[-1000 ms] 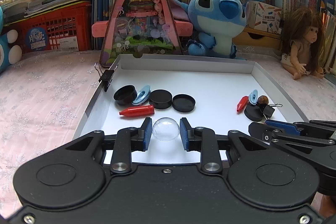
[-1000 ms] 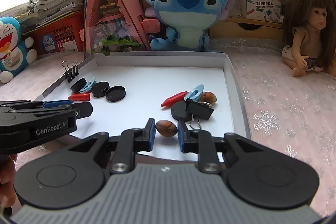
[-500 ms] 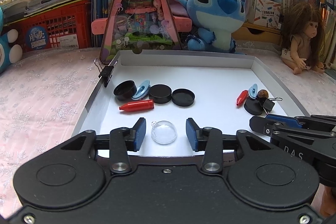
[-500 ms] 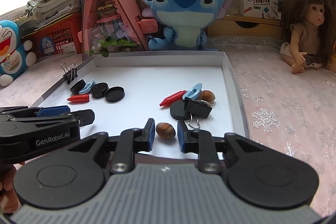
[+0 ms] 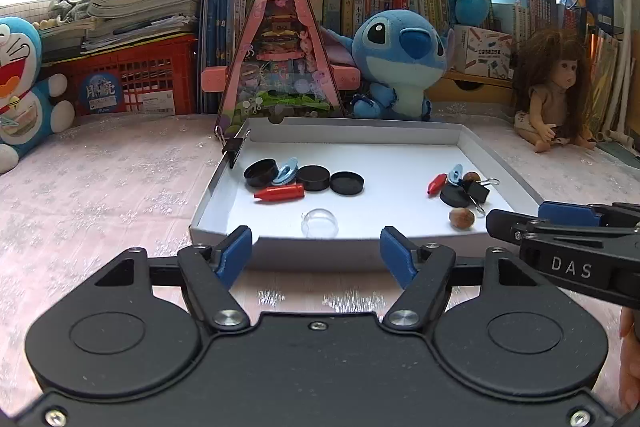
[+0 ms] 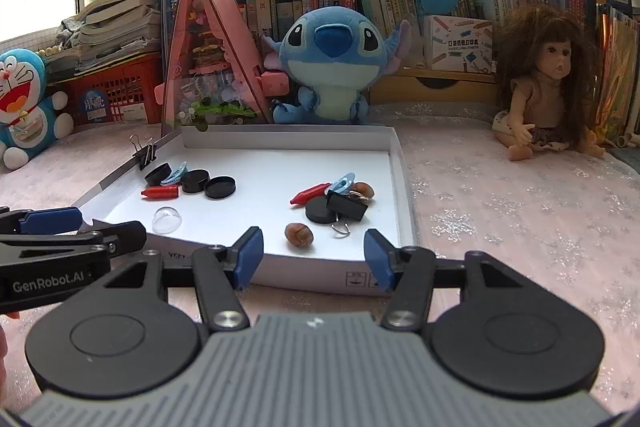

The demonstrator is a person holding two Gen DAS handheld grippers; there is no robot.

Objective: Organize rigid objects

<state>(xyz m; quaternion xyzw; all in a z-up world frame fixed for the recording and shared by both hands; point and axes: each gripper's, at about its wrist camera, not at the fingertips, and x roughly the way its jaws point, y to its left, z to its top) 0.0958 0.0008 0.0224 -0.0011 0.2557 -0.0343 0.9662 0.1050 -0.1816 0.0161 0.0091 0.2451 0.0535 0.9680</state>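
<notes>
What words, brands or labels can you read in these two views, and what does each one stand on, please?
"DAS": on the right gripper, seen from the left wrist.
"GenRobot.AI": on the left gripper, seen from the right wrist.
Two large Chinese characters, "月亮" as best I can read them: round sticker on the red crate.
Book spines, the white carton and the print on the tray's front wall: too small or blurred to read.

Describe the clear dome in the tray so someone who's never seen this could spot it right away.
Find the shallow white tray in front of the blue plush toy. Near its front edge, just below the red crayon-shaped piece, sits the clear dome. It is the only see-through item; its neighbours are black, red or blue.
</notes>
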